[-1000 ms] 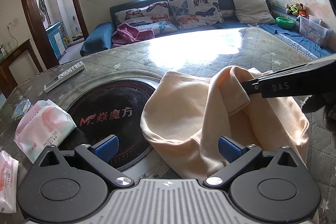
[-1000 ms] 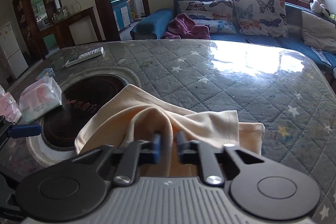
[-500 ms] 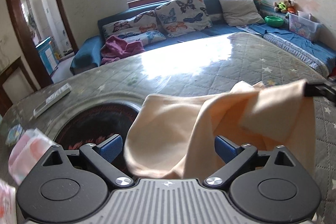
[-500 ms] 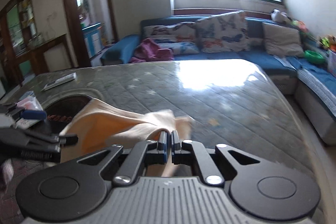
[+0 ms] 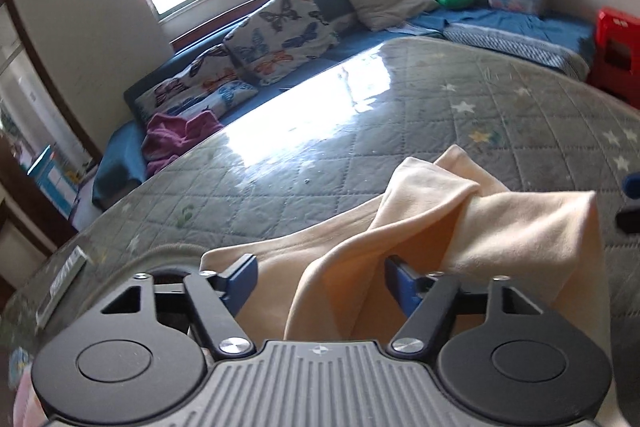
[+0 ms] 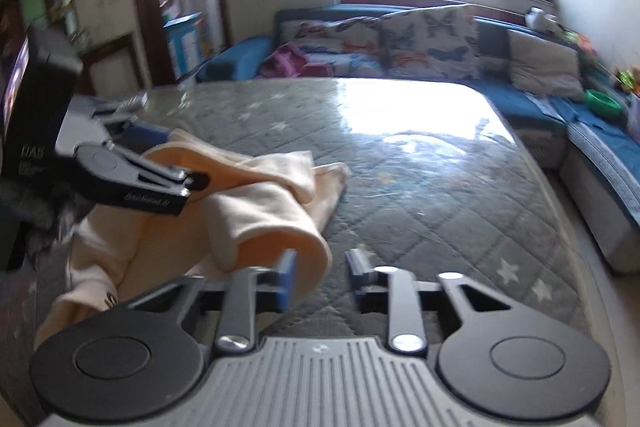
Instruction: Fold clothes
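A peach-coloured garment (image 5: pixel 460 223) lies bunched in loose folds on the grey quilted table (image 5: pixel 400 115). My left gripper (image 5: pixel 320 275) sits low over it. Its jaws are closing, with a ridge of the cloth between the blue pads (image 5: pixel 244 277), which do not visibly press on it. My right gripper (image 6: pixel 322 267) is opening. The folded end of the garment (image 6: pixel 272 223) rests just ahead of its left pad, gripped by nothing. The left gripper (image 6: pixel 176 159) shows at the left of the right wrist view, and the right gripper (image 5: pixel 630 203) at the right edge of the left wrist view.
A blue sofa (image 6: pixel 532 115) with butterfly cushions (image 5: pixel 280 31) and a purple garment (image 5: pixel 176 135) runs behind and to the right of the table. A remote control (image 5: pixel 64 279) lies at the table's left. A red box (image 5: pixel 616 47) stands far right.
The right gripper carried the cloth's fold to the right, then opened and let it go. The left gripper moved forward over the garment, rolled, and its jaws narrowed.
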Demonstrator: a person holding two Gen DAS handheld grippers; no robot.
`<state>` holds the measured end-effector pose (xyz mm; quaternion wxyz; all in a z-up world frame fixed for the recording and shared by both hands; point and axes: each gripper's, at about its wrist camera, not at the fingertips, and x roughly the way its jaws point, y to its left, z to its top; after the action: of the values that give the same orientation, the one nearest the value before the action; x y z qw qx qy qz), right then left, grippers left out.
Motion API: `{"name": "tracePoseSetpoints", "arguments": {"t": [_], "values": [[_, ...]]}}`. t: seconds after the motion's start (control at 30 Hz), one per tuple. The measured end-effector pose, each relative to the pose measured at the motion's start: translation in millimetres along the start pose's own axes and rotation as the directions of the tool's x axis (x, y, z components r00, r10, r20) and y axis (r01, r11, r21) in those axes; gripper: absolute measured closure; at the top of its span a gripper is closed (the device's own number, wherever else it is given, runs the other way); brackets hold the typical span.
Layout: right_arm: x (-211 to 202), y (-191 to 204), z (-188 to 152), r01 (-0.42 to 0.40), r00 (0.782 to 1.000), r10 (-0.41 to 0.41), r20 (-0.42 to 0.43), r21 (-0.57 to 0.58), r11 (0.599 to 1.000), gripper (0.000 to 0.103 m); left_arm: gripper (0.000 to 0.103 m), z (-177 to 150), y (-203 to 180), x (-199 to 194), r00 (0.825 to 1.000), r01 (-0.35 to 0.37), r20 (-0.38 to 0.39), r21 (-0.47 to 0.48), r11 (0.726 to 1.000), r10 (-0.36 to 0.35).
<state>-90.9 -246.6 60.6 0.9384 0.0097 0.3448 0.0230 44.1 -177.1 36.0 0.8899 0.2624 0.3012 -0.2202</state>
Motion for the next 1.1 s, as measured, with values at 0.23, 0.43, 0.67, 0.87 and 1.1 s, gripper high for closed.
{"name": "tracePoseSetpoints", "arguments": {"t": [0.23,0.43,0.67,0.87,1.1], "values": [[37.3,19.8,11.9,0.018,1.0,-0.02,-0.021,-0.118,0.993,0.072,0.093,-3.4,10.0,4.5,0.999,0.046,-0.009,-0.022,0.999,-0.046],[17.5,12.9,20.0,0.039,0.996,-0.036,0.076,-0.039,0.998,0.098,0.096,-14.3,39.7,-25.3,0.999,0.016,0.039,-0.149,0.989,-0.011],[-20.0,-8.6,12.8,0.129,0.981,-0.135,0.143,0.05,0.99,0.099,0.097,-50.0,81.9,-68.6,0.995,-0.068,0.046,-0.301,0.951,0.085],[-46.7,-36.6,-2.9,0.204,0.965,-0.221,0.143,0.127,0.971,0.1,0.097,-94.0,112.0,-108.1,0.987,-0.135,0.024,-0.422,0.897,0.16],[-33.7,-36.9,-30.5,0.149,0.987,-0.156,0.047,0.136,0.98,0.09,0.097,-152.8,129.2,-133.2,0.978,-0.201,-0.059,-0.532,0.823,0.201]]}}
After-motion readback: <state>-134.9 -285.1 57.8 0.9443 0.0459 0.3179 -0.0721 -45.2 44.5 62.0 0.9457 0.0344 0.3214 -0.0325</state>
